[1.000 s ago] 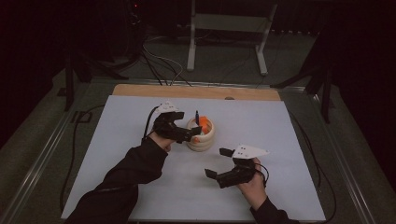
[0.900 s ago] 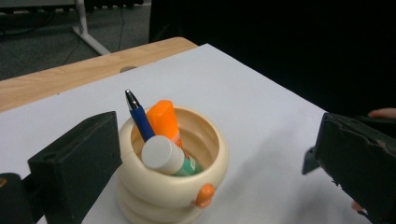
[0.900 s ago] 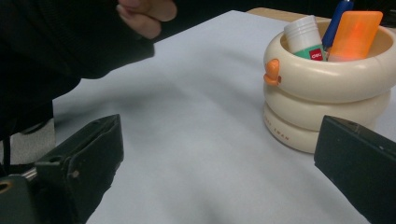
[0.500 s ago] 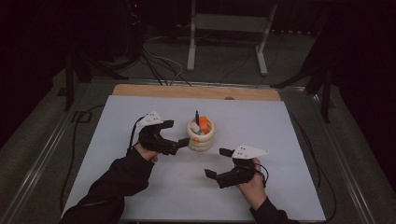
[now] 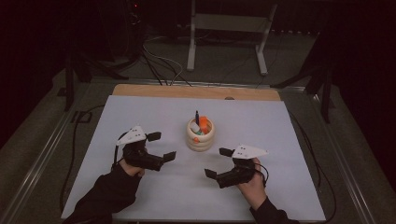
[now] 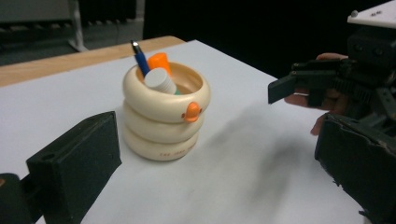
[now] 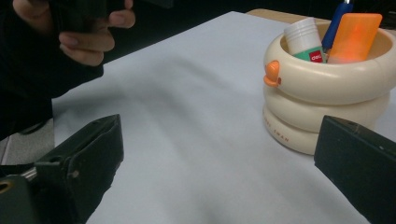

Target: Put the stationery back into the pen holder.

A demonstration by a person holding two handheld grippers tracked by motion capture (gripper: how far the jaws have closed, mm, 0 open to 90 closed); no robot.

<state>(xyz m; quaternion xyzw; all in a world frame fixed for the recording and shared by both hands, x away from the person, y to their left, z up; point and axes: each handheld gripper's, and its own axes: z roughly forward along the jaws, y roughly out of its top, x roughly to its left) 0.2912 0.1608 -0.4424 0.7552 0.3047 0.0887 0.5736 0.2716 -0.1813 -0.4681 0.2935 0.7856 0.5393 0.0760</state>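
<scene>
Cream pen holder [image 5: 200,134] stands between left gripper [image 5: 161,146] and right gripper [image 5: 218,162], both spread empty.

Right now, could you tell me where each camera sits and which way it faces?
High view: above the person's side, looking forward and down on the table; both forearms, left hand-held gripper and right hand-held gripper.
Left gripper view: rides the left one, facing the pen pot; own jaws wide apart.
Right gripper view: rides the right one, facing the pot from the opposite side; own jaws apart.
All share the pot.
</scene>
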